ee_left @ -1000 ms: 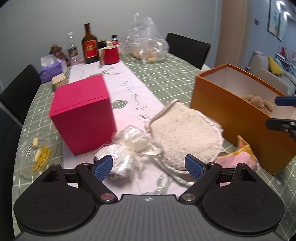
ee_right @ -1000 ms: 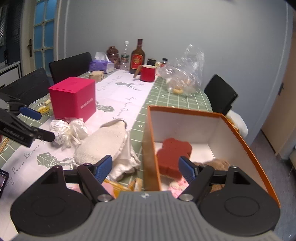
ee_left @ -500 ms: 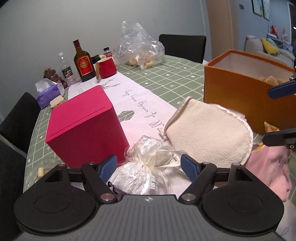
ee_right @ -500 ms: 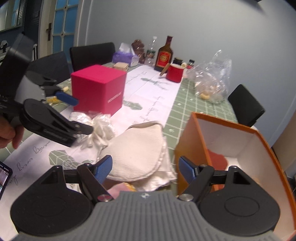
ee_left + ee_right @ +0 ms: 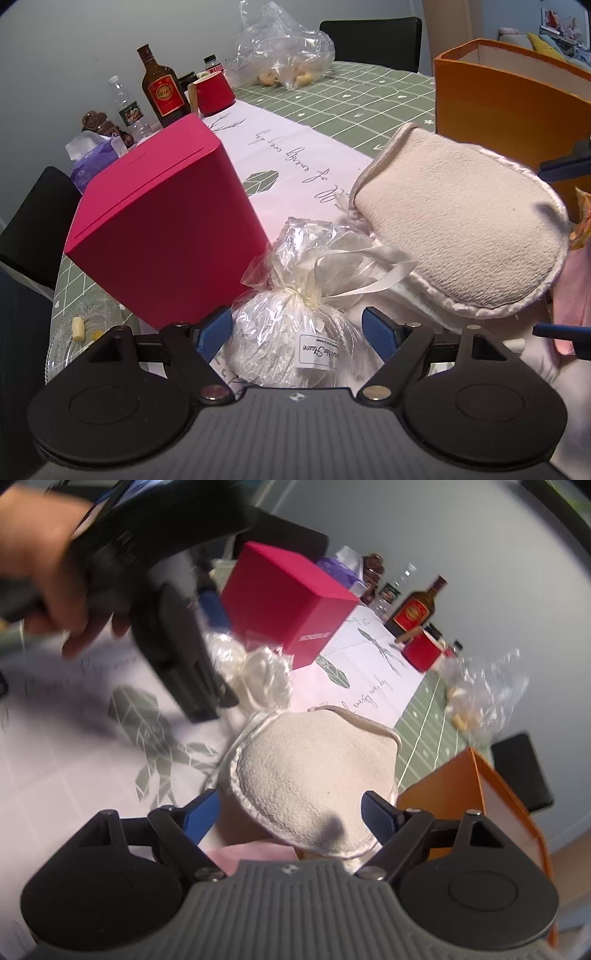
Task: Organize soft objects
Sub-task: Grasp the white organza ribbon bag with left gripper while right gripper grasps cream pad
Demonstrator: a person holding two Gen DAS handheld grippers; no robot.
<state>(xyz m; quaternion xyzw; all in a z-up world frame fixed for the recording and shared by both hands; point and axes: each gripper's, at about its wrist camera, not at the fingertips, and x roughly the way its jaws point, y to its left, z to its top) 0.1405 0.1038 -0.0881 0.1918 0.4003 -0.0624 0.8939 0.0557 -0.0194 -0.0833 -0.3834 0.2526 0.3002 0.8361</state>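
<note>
- Green checked tablecloth (image 5: 369, 99) over the table, white printed runner (image 5: 295, 158) down its middle.
- Orange box (image 5: 506, 110) at the table's right side, open-topped; contents not visible from either wrist view.
- Pink cube box (image 5: 166, 229) upright on the runner, left of the soft things, just beside the wrapped bundle.
- Cream padded mitt (image 5: 314, 771) lying on the runner between pink cube box and orange box, its near edge resting over a pale pink cloth (image 5: 572, 291).
- Cellophane-wrapped white bundle (image 5: 295, 332), tied with a cream ribbon, label facing the camera, on the runner in front of the pink cube box and just left of the mitt.
- Left gripper (image 5: 297, 336) tilted down at the bundle; jaws wide apart, bundle between the blue pads (image 5: 212, 332), touch not certain. Holding hand (image 5: 40, 565) seen, blurred, in the right wrist view.
- Right gripper (image 5: 290, 818) tilted down over the mitt's near end; jaws opening, mitt between the pads, not pinched.
- Far end: brown bottle (image 5: 162, 88), red mug (image 5: 214, 92), clear plastic bag (image 5: 280, 48), purple tissue box (image 5: 96, 162).
</note>
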